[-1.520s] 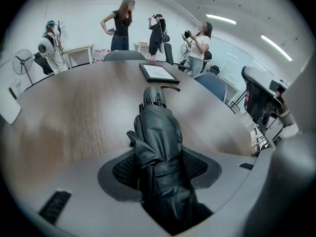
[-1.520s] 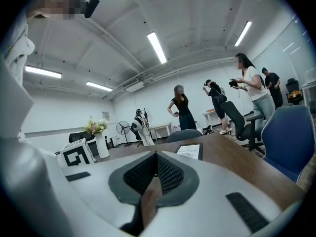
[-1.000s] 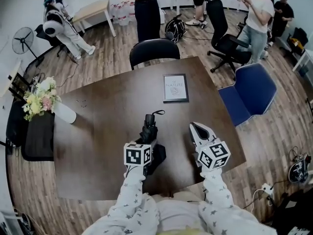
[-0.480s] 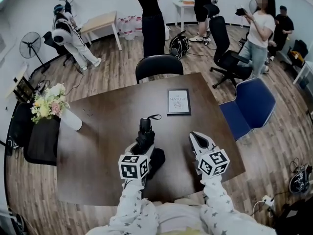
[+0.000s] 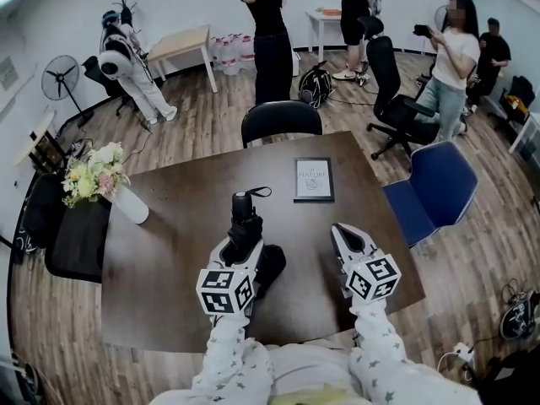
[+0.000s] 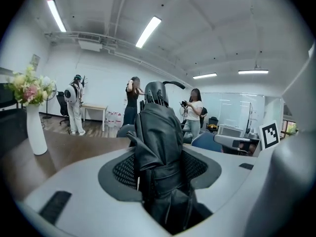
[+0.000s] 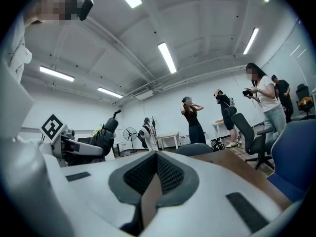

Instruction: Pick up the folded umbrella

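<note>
Jaws (mesh-padded) of L gripper (image 6: 160, 169) pinch crinkly folded umbrella (image 6: 157, 127).

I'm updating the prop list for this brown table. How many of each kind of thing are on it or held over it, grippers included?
Folded umbrella: 1, clamped in the jaws of the left gripper
Vase of flowers: 1
Nature-titled book or frame: 1
Grippers: 2, the right gripper holding nothing
Total: 5
</note>
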The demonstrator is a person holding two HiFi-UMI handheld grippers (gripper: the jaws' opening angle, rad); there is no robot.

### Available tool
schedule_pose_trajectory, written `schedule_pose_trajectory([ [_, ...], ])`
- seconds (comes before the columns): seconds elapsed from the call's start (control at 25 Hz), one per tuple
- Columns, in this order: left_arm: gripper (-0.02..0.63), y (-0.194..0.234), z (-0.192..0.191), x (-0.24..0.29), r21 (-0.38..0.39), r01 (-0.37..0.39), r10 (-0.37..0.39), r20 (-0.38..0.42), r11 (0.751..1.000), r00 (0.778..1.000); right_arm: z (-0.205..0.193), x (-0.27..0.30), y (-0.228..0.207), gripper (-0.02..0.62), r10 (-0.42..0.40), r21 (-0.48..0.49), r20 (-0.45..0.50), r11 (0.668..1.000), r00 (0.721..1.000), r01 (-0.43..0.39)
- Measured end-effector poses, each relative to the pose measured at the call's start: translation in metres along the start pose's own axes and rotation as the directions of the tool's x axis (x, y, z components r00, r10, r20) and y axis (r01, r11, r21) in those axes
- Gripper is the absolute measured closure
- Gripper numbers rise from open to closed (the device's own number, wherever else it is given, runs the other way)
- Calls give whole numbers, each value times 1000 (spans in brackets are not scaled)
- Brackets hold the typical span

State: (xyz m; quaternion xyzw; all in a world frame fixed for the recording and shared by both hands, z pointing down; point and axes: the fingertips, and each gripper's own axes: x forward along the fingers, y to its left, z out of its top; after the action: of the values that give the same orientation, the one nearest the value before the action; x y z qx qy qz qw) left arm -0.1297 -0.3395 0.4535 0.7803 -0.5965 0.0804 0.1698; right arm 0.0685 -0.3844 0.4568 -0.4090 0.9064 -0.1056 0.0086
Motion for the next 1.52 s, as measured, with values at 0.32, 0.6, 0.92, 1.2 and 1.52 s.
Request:
schedule_pose_trajectory([
  [0.32, 360, 2, 32, -21, 5, -20, 19, 104, 1000, 994, 13, -2, 3, 574, 14, -15, 20, 1000, 1000, -14],
  [0.6, 360, 2, 53, -38, 17, -52, 48, 188, 998, 981, 22, -8, -2, 574, 7, -24, 46, 1000, 999, -5],
  [0.92, 360, 4, 71, -51, 11, -67, 62, 249, 998, 967, 31, -11, -4, 574, 11, -9, 73, 1000, 997, -10],
  [1.2, 360, -1, 75, -58, 37, -86, 73, 271, 996, 960, 34, -15, -5, 574, 15, -37, 70, 999, 997, -12],
  [1.52, 360, 4, 72, -61, 43, -98, 83, 263, 994, 961, 30, -15, -1, 574, 11, -45, 63, 999, 998, -8],
])
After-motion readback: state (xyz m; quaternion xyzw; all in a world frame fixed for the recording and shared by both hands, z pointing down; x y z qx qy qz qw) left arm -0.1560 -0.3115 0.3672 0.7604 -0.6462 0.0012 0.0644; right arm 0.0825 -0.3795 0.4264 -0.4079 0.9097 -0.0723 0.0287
